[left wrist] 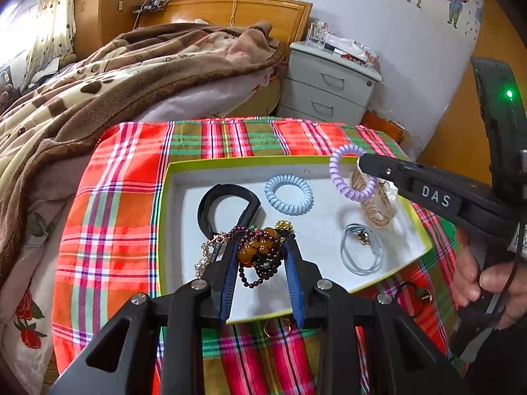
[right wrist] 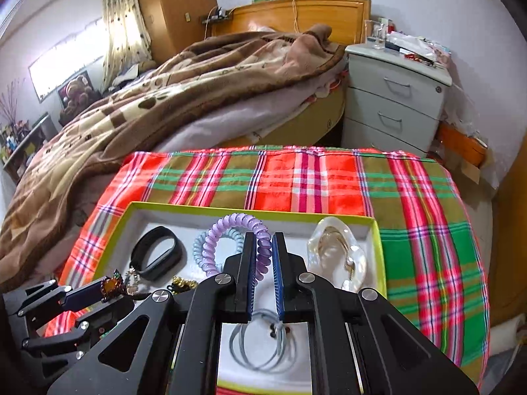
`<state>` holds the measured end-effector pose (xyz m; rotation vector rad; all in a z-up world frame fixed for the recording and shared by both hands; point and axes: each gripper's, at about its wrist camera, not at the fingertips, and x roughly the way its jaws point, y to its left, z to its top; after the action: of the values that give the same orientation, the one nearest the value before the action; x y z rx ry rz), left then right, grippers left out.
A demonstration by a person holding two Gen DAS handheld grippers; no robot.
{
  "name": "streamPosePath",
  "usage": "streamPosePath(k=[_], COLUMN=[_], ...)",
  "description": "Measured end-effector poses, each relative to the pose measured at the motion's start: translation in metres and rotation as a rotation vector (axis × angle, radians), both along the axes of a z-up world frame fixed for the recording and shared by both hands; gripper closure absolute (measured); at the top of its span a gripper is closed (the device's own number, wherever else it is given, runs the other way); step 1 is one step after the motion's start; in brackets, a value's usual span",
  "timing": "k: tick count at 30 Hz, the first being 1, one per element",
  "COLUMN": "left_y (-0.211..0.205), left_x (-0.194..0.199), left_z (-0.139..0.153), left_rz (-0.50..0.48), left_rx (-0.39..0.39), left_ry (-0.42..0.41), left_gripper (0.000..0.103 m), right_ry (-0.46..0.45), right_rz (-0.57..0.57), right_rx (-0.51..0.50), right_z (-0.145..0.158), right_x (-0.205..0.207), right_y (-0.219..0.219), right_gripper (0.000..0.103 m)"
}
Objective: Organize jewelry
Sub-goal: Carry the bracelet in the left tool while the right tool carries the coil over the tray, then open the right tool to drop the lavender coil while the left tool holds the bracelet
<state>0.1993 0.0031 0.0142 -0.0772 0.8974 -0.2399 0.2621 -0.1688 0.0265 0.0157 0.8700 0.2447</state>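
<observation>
The right gripper has its jaws clenched on a lilac spiral plastic hair tie, raised above the white tray with a lime-green rim at frame centre. The left gripper grasps a tangle of dark garnet and amber bead bracelets at the tray's lower left. A pale blue spiral hair tie lies inside, on the plaid-covered tabletop.

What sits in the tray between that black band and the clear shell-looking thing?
The pale blue spiral hair tie lies between the black band and clear shell piece, seen in the left wrist view.
</observation>
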Motion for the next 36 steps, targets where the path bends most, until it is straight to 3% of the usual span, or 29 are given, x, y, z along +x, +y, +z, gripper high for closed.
streamPosePath(k=[21,36], left_y=[-0.004,-0.009], left_x=[0.018,0.017], left_z=[-0.030,-0.032], left_rz=[-0.002,-0.001], left_rx=[0.010,0.044], left_ry=[0.073,0.065], left_gripper=[0.073,0.071], right_ry=[0.067,0.091], right_rz=[0.032,0.033], right_rx=[-0.151,-0.193], right_z=[-0.032,-0.043], right_x=[0.026,0.030], right_y=[0.021,0.025], right_gripper=[0.093,0.093])
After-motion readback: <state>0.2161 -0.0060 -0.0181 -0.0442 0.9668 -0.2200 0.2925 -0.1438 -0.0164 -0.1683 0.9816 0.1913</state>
